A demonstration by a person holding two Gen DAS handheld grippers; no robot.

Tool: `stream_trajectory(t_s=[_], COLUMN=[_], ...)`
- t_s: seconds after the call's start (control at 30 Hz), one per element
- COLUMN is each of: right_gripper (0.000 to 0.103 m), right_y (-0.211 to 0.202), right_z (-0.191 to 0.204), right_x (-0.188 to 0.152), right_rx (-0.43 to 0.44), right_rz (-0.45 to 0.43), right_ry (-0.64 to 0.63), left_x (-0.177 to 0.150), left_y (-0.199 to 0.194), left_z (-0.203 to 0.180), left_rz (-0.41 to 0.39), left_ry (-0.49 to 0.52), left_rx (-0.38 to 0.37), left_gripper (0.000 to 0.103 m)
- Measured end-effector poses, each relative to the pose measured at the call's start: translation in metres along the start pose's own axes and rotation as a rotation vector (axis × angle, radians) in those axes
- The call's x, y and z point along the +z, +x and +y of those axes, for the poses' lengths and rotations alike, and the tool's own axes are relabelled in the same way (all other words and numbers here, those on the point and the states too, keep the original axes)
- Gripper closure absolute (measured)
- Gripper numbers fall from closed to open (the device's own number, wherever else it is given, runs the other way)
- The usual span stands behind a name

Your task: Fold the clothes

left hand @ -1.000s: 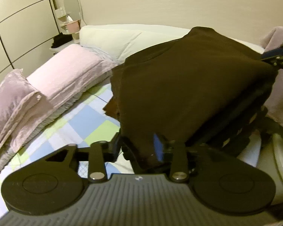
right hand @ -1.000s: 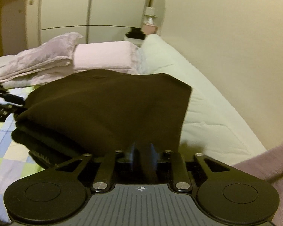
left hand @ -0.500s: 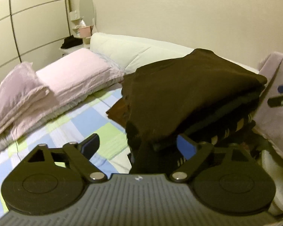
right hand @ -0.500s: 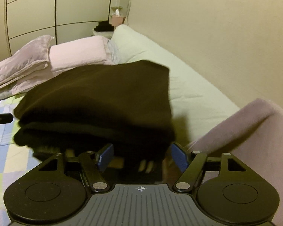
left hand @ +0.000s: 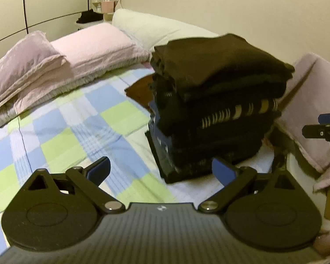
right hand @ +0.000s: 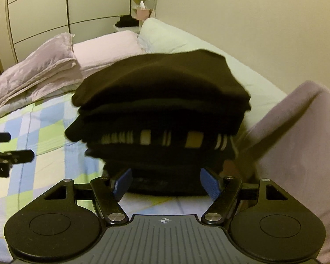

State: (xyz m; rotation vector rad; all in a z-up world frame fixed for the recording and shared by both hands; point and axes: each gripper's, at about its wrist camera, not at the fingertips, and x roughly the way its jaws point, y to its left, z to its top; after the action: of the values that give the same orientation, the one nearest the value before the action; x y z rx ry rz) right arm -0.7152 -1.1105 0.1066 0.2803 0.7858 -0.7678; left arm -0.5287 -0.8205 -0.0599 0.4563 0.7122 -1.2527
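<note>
While both tongs, left gripper (left hand: 161, 171) and right gripper (right hand: 166, 183), are hanging open and empty, the folded brown garment (left hand: 220, 59) is sitting mid-frame atop the dark stack (right hand: 162, 149), overhanging; a nudge is likely toppling it.

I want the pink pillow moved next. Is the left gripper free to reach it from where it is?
Probably yes. The left gripper is open and holds nothing, and only bare checked sheet lies between it and the pink pillow. The stack of folded clothes sits off to its right.
</note>
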Motion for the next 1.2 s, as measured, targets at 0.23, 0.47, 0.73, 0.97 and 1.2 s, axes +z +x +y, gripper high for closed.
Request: stream_trajectory(t_s=[0.23,0.47,0.73,0.97,1.2], right_gripper=[0.031,0.030,0.030,0.030,0.030], right_y=[-0.012,-0.015,-0.017,-0.021,-0.024], right_z=[0.009,-0.014,-0.050,-0.069,-0.075], right_x=[-0.011,-0.005,-0.008,-0.011,-0.012], right_rx=[0.025,0.054,0.086,0.121,0.135], right_rz=[0.014,0.000,0.014,0.009,0.002], right_ry=[0.009,0.004,0.030,0.054,0.066], left_x=[-0.006,0.006,0.010,0.016,0.019], left_y=[-0.008,-0.015,-0.013,-0.009,-0.005], left_z=[-0.013,-0.050,-0.091,-0.112,-0.119], left_rz=[0.011,-0.030,-0.018,-0.003,0.000], left_ry=[-0.081,-0.102,-0.132,-0.132,-0.132], left_rx=[-0.024,0.004,0.037,0.069,0.092], left_gripper=[0.006,0.006,0.002,0.002,0.003])
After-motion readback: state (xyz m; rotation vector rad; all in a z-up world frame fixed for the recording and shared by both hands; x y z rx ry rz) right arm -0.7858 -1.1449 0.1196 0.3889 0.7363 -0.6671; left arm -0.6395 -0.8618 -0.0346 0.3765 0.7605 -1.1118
